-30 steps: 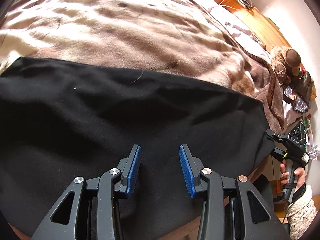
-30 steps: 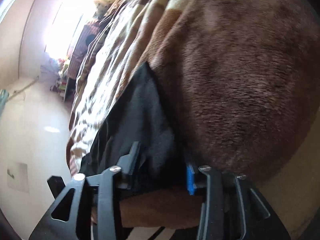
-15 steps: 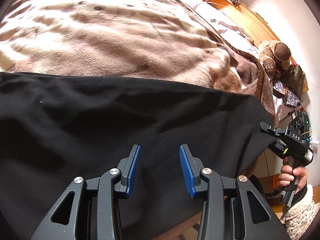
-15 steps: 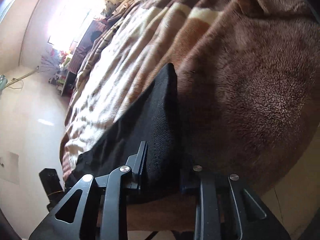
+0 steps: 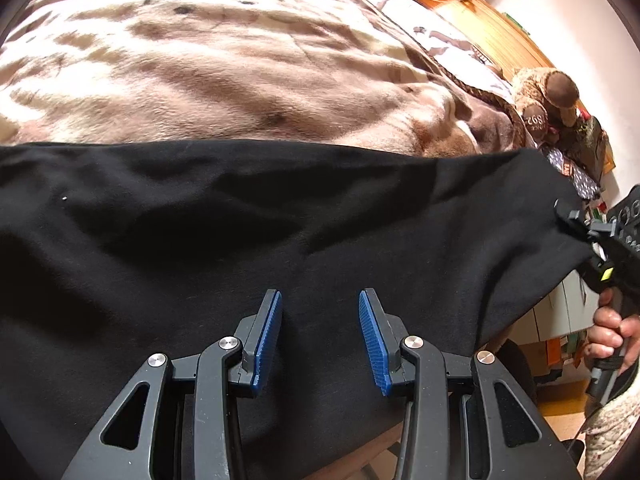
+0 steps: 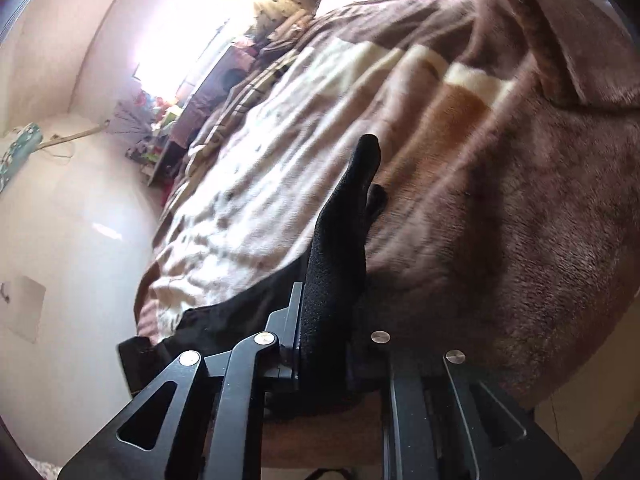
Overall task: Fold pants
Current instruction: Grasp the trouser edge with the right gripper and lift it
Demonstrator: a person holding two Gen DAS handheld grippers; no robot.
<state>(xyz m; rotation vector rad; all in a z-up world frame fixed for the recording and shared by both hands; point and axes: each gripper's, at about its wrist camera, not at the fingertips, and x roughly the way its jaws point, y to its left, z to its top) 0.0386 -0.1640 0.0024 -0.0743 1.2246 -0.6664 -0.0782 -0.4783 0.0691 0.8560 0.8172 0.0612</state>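
Black pants [image 5: 280,216] lie spread across the near part of a bed, over a brown and cream blanket [image 5: 240,72]. My left gripper [image 5: 320,336] is open and empty, hovering just above the black cloth. My right gripper [image 6: 332,320] is shut on the pants' right end [image 6: 340,264], which it holds lifted off the blanket. It shows at the right edge of the left wrist view [image 5: 576,224], gripping the cloth's corner, with the hand on its handle.
The blanket [image 6: 500,200] covers the whole bed. A brown stuffed toy [image 5: 548,96] and a dark bag sit at the bed's far right. A wooden headboard [image 5: 480,28] runs behind. Shelves with clutter stand by a bright window [image 6: 168,52].
My right gripper has lifted the pants' end higher and away from the bed edge, pulling the cloth taut. My left gripper has shifted forward over the pants and stays open.
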